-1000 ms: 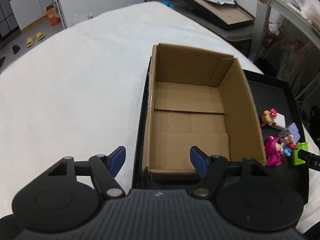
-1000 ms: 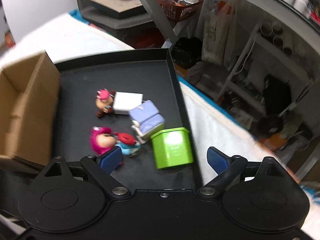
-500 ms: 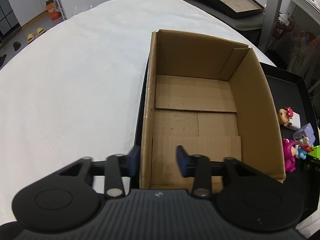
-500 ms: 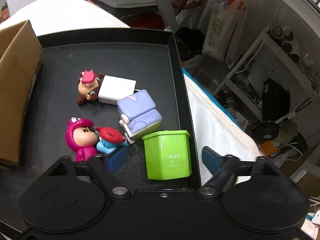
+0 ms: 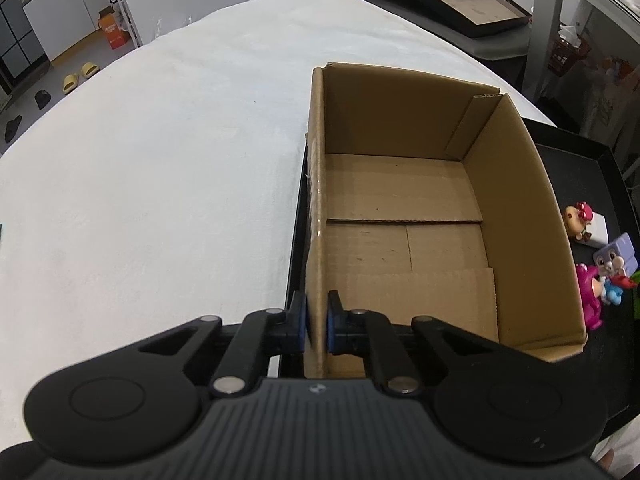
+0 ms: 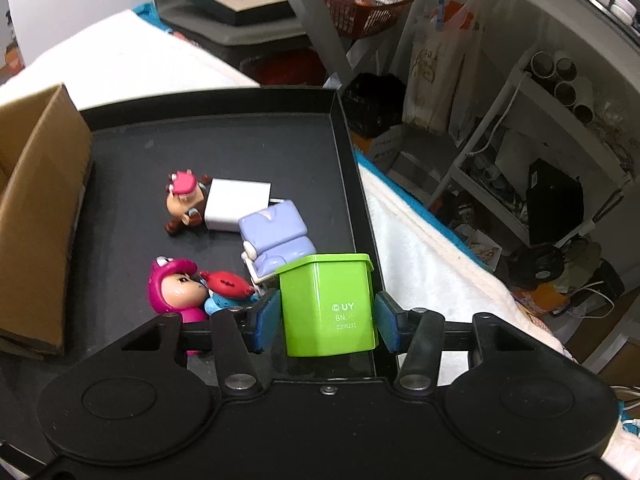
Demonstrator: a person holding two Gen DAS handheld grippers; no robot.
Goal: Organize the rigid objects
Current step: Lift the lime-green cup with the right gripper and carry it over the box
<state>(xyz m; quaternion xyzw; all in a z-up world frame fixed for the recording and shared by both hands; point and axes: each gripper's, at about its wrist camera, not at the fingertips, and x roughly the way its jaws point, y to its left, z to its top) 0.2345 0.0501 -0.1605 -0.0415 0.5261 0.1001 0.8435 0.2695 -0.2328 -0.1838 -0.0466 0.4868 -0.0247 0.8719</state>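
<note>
Left gripper (image 5: 316, 326) clamped on box wall (image 5: 316, 240)

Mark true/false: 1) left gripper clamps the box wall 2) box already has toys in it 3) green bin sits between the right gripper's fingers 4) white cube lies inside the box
1) True: the left gripper is shut on the cardboard box wall.
2) False: the box is empty.
3) True: the green bin sits inside the right gripper, apparently not yet squeezed.
4) False: the white cube lies on the black tray, against a small figure.

Matt corrugated cardboard box (image 5: 404, 216), glossy green plastic bin (image 6: 328, 304), smooth black tray (image 6: 224, 136).
</note>
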